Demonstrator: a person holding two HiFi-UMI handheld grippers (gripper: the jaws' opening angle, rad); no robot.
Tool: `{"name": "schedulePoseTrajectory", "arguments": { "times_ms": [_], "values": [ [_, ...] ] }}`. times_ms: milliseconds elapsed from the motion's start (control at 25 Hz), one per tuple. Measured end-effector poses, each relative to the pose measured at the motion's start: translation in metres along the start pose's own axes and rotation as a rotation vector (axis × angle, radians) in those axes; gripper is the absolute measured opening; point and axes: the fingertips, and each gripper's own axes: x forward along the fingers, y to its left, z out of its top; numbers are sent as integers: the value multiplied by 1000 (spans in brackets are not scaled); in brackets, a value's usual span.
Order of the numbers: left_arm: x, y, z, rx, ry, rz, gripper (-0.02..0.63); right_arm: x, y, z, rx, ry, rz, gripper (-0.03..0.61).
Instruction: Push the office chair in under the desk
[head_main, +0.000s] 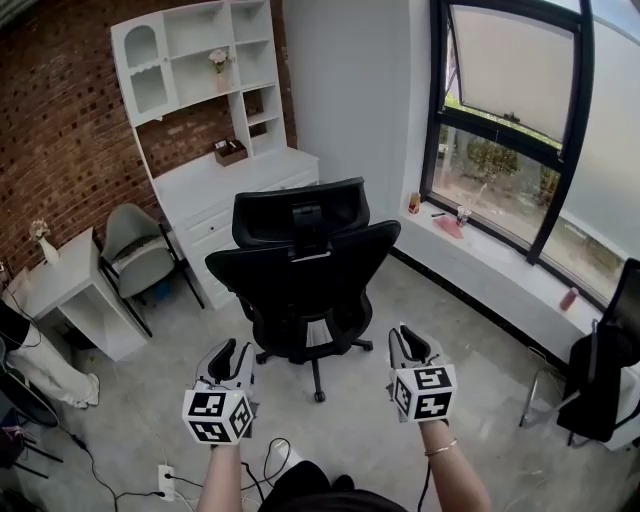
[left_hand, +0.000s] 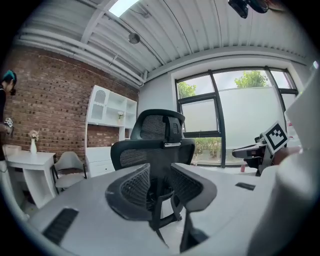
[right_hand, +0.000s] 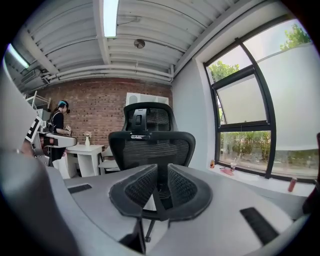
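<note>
The black mesh office chair (head_main: 300, 265) stands in the middle of the grey floor with its back to me, facing the white desk (head_main: 235, 180) with a shelf unit against the brick wall. A stretch of floor lies between the chair and the desk. My left gripper (head_main: 228, 352) hovers behind the chair's lower left, jaws a little apart and empty. My right gripper (head_main: 410, 338) hangs behind its lower right, shut and empty. Neither touches the chair. The left gripper view shows the chair back (left_hand: 145, 150) past the gripper (left_hand: 160, 175). The right gripper view shows the chair back (right_hand: 150, 147) past the gripper (right_hand: 159, 175).
A grey-green chair (head_main: 135, 250) and a small white table (head_main: 65, 280) stand left of the desk. A windowsill (head_main: 500, 255) runs along the right wall, with another black chair (head_main: 610, 370) near it. A power strip (head_main: 165, 480) with cables lies by my feet. A person (right_hand: 57, 130) stands at the far left.
</note>
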Motion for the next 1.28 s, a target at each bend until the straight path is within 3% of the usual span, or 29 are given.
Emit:
{"name": "schedulePoseTrajectory", "arguments": {
  "times_ms": [120, 360, 520, 680, 920, 1280],
  "values": [
    [11, 13, 3, 16, 15, 35, 152, 16, -10, 8, 3, 6, 1, 115],
    [47, 50, -1, 41, 41, 103, 221, 61, -31, 17, -79, 15, -35, 152],
    [82, 86, -2, 41, 55, 140, 252, 101, -44, 26, -111, 34, -92, 209],
    [123, 121, 3, 85, 73, 208, 281, 150, -69, 35, -139, 58, -150, 234],
    [186, 162, 6, 127, 113, 197, 301, 220, -109, 51, -170, 87, -258, 258],
    [211, 183, 0, 225, 139, 225, 305, 271, -141, 52, -288, 154, -301, 268]
  ]
}}
